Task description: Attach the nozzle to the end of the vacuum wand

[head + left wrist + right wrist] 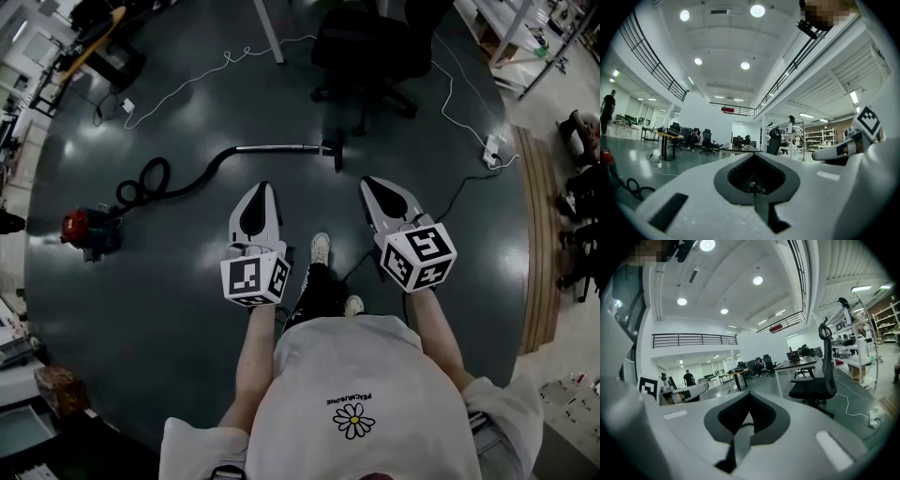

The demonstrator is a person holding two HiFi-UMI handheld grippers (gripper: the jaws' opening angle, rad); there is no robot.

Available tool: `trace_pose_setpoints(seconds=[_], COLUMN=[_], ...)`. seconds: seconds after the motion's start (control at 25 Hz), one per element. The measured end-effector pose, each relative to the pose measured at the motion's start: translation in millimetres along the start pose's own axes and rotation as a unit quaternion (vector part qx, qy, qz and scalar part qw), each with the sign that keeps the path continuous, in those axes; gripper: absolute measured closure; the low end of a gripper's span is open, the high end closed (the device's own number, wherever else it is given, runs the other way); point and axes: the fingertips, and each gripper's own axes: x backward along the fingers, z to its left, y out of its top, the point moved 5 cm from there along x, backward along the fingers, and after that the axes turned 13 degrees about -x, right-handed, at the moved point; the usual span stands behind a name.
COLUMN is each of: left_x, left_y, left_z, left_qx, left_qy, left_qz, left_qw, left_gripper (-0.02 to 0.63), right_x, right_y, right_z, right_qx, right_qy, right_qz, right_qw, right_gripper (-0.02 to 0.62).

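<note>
Jaws of left gripper (262, 192) and right gripper (372, 187) are closed and empty; vacuum wand (277, 148) lies on the floor (169, 309) ahead.

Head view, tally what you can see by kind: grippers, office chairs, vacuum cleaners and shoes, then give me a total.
Grippers: 2, the left gripper and the right gripper
Office chair: 1
Vacuum cleaner: 1, red, lying on the floor
Shoes: 2, both white
Total: 6
</note>
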Motion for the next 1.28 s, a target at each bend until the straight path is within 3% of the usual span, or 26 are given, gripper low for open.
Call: trace_pose_setpoints(seconds=[0.2, 0.52, 0.88, 1.0, 1.16, 1.28], left_x=[-73, -201, -327, -357, -395, -412], left_y=[-18, -26, -58, -62, -88, -104], left_z=[58, 148, 162, 166, 177, 168], left_qx=[0.021, 0.020, 0.027, 0.016, 0.041, 0.030], left_qy=[-0.004, -0.030, -0.028, -0.042, -0.051, -0.089], left_qz=[-0.021, -0.015, 0.037, 0.040, 0.053, 0.064], left_qw=[0.9996, 0.9992, 0.9986, 0.9982, 0.9964, 0.9936], left_gripper=[0.604, 0.604, 0.604, 0.604, 0.604, 0.604], right_x=[-94, -212, -307, -331, -363, -375], right_y=[19, 61, 89, 85, 86, 81], right_z=[-12, -58, -170, -192, -206, -218], right_qx=[0.001, 0.019, -0.004, -0.006, -0.001, 0.001], right_qy=[0.020, -0.040, -0.051, -0.054, -0.057, -0.060], right_qz=[0.018, 0.036, 0.093, 0.123, 0.137, 0.151], right_qw=[1.000, 0.998, 0.994, 0.991, 0.989, 0.987], right_gripper=[0.591, 0.591, 0.591, 0.583, 0.567, 0.557])
